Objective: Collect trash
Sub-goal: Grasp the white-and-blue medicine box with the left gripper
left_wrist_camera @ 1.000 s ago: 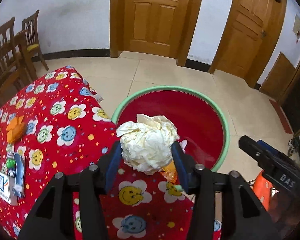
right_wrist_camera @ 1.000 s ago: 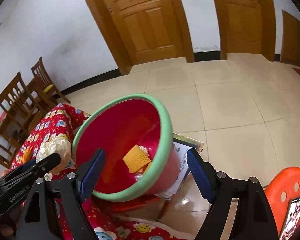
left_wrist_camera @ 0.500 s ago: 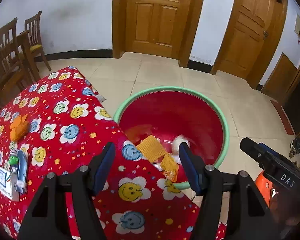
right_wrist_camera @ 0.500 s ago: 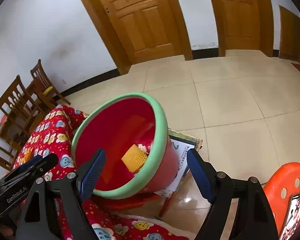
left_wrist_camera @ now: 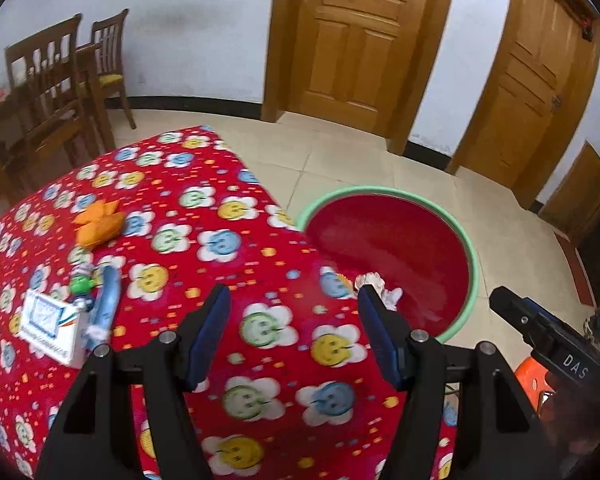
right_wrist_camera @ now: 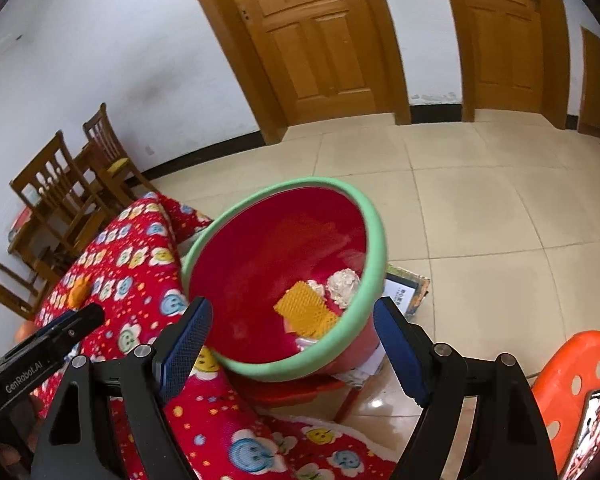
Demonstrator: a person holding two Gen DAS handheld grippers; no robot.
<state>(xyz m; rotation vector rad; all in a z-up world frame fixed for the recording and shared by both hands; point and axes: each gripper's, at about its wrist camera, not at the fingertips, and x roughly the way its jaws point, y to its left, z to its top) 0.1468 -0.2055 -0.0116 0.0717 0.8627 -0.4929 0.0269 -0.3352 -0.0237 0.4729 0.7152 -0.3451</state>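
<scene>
A red basin with a green rim [left_wrist_camera: 470,248] [right_wrist_camera: 376,240] stands beside the table with the red smiley-flower cloth [left_wrist_camera: 220,240]. In it lie a crumpled white paper ball [right_wrist_camera: 343,285] and a yellow mesh piece [right_wrist_camera: 306,312]; white paper [left_wrist_camera: 376,283] shows inside it in the left wrist view. My left gripper [left_wrist_camera: 294,336] is open and empty above the cloth, near the basin. My right gripper [right_wrist_camera: 292,344] is open and empty in front of the basin. On the cloth lie an orange wrapper [left_wrist_camera: 99,222], a blue tube with a green cap [left_wrist_camera: 104,300] and a white box [left_wrist_camera: 50,322].
Wooden chairs [left_wrist_camera: 60,92] stand at the back left. Two wooden doors [left_wrist_camera: 360,40] are in the far wall. An orange plastic stool [right_wrist_camera: 572,384] with a phone on it is at the right. A framed board [right_wrist_camera: 406,294] lies on the tiled floor behind the basin.
My left gripper opened and dropped the white paper ball into the basin, then drew back left over the table. The right gripper stayed open by the basin.
</scene>
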